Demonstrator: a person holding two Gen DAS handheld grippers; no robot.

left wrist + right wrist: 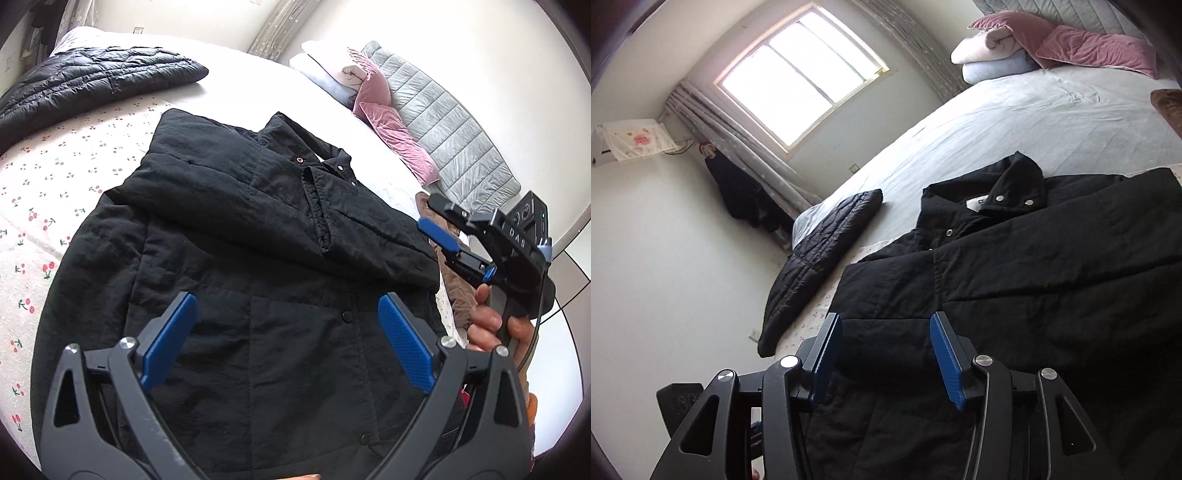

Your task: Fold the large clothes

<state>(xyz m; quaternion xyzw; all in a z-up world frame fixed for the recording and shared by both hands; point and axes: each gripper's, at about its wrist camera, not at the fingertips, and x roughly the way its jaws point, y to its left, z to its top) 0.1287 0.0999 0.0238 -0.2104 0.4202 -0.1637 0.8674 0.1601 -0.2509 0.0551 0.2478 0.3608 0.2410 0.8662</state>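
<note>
Black coat [236, 258] lies flat on bed [74, 155], sleeve folded across chest. My left gripper [288, 343] and right gripper [886, 354] hover over hem, fingers spread, empty. I'd pinch both hem corners evenly, lift toward collar [1015, 184].

- 2 dark garments on bed: black coat [236, 258], quilted black jacket [92, 77]
- 2 grippers: left gripper [288, 343], right gripper [886, 354]
- 1 pink cushion [384, 118]
- 1 window [801, 81]
- 1 brown cloth [454, 284], part-hidden
</note>
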